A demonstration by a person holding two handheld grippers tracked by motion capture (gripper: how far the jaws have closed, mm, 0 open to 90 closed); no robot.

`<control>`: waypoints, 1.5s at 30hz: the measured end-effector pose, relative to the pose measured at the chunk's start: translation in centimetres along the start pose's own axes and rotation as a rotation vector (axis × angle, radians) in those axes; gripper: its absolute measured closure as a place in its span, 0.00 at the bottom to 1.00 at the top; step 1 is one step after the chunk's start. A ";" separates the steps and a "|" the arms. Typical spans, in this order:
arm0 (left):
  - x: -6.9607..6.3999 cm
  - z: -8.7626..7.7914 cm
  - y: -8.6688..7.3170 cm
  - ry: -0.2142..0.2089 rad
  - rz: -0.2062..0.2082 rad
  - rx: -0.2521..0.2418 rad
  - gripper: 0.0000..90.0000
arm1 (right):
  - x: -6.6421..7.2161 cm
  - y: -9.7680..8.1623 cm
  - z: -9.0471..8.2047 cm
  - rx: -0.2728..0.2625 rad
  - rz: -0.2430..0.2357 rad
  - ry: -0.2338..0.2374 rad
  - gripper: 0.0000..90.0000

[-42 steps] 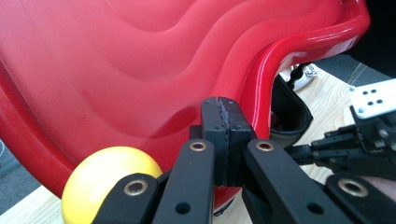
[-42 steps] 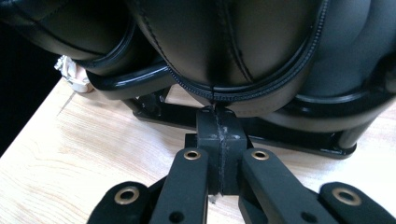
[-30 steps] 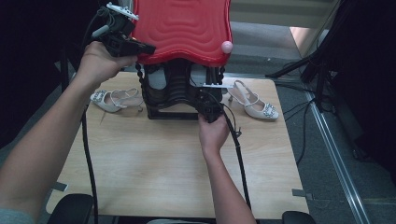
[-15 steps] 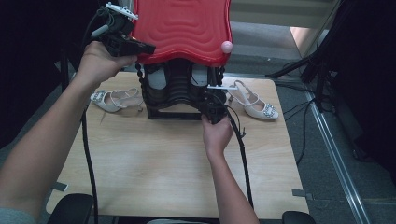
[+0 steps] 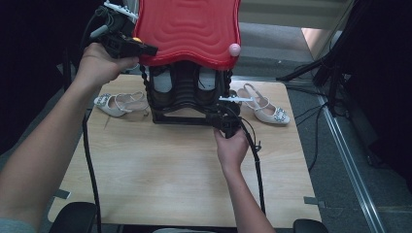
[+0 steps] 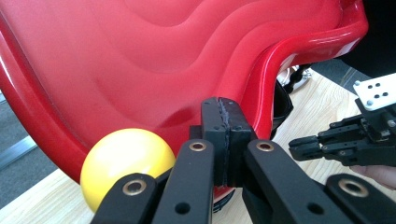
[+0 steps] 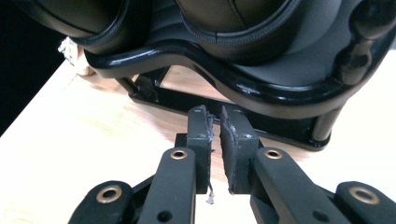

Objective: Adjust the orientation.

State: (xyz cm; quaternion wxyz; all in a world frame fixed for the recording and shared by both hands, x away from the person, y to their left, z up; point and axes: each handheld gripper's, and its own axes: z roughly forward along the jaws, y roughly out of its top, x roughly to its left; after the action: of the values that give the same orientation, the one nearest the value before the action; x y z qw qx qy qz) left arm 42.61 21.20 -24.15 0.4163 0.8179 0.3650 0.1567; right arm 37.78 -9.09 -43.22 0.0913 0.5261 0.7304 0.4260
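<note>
Jaws of the left gripper (image 6: 223,140) stayed together beside the red lid (image 5: 187,29); the right gripper (image 7: 215,140), jaws just parting with nothing between them, seemingly next needed the black frame (image 7: 210,95).

A light wooden tabletop (image 5: 160,170) is set on a grey floor (image 5: 335,170), across which a pale metal rail (image 5: 347,160) is laid at the right. The surroundings are kept dark, and a brighter patch of floor (image 5: 318,41) is lit beyond the tabletop.

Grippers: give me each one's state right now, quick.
Left gripper: shut, empty, against the red lid.
Right gripper: slightly open, has just been opening, nothing between.
</note>
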 end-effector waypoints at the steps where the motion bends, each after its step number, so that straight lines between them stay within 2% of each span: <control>1: 0.0 0.0 0.0 0.001 -0.005 0.001 1.00 | -0.1 -0.1 -0.2 0.001 -0.003 0.002 0.91; 4: 0.0 -0.1 0.0 -0.001 -0.015 0.001 1.00 | -0.4 -0.4 -0.7 0.007 0.000 0.020 0.90; 8: 0.1 -0.1 0.0 -0.021 -0.039 -0.013 1.00 | -0.7 -0.8 -1.2 0.020 -0.015 0.011 0.90; 9: 0.1 -0.3 0.0 -0.043 -0.066 -0.027 0.98 | -0.7 -0.9 -1.2 0.020 -0.015 0.009 0.90; 11: 0.1 -0.6 0.1 -0.070 -0.087 -0.029 0.92 | -0.9 -1.1 -1.3 0.028 -0.012 0.015 0.90; 15: -0.5 -1.1 0.0 -0.072 -0.071 0.004 0.86 | -1.3 -1.3 -1.5 0.049 -0.019 0.017 0.87; 17: -0.8 -1.4 -0.2 -0.064 -0.071 -0.003 0.82 | -1.6 -1.3 -1.5 0.061 -0.014 0.021 0.85; 19: -0.7 -2.0 -0.4 -0.105 -0.095 -0.006 0.79 | -1.9 -1.4 -1.6 0.073 -0.021 0.016 0.85; 21: -0.9 -2.6 -0.6 -0.094 -0.098 -0.008 0.76 | -2.1 -1.5 -1.6 0.091 -0.023 0.022 0.83; 23: -1.0 -3.1 -0.8 -0.097 -0.104 -0.007 0.74 | -2.4 -1.8 -1.6 0.082 -0.028 0.037 0.81; 27: -1.3 -4.1 -1.8 -0.094 -0.106 -0.012 0.71 | -3.3 -2.4 -1.9 0.097 -0.045 0.060 0.75; 29: -1.3 -4.5 -2.5 -0.101 -0.119 -0.009 0.70 | -3.6 -2.5 -1.9 0.112 -0.053 0.057 0.75; 32: -1.3 -4.9 -3.3 -0.089 -0.123 -0.007 0.70 | -3.9 -2.6 -2.1 0.128 -0.073 0.048 0.73; 34: -1.3 -5.1 -3.9 -0.084 -0.129 -0.009 0.69 | -4.1 -2.6 -2.2 0.123 -0.076 0.060 0.71; 36: -1.3 -5.2 -4.5 -0.076 -0.133 -0.004 0.68 | -4.3 -2.6 -2.4 0.121 -0.074 0.074 0.70; 40: -1.2 -5.2 -5.9 -0.066 -0.149 0.002 0.67 | -4.5 -2.7 -2.5 0.125 -0.101 0.081 0.70; 43: -0.9 -5.2 -7.1 -0.063 -0.171 0.004 0.67 | -4.9 -2.7 -2.6 0.132 -0.097 0.123 0.69; 45: -0.6 -5.0 -8.0 -0.060 -0.188 0.007 0.67 | -5.3 -2.6 -2.7 0.137 -0.100 0.121 0.69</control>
State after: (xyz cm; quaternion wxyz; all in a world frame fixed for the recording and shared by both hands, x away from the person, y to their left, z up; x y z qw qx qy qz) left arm 35.71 26.71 -27.43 0.4369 0.7858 0.4281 0.0912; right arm 36.67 -15.18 -45.12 0.0320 0.4675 0.7873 0.4008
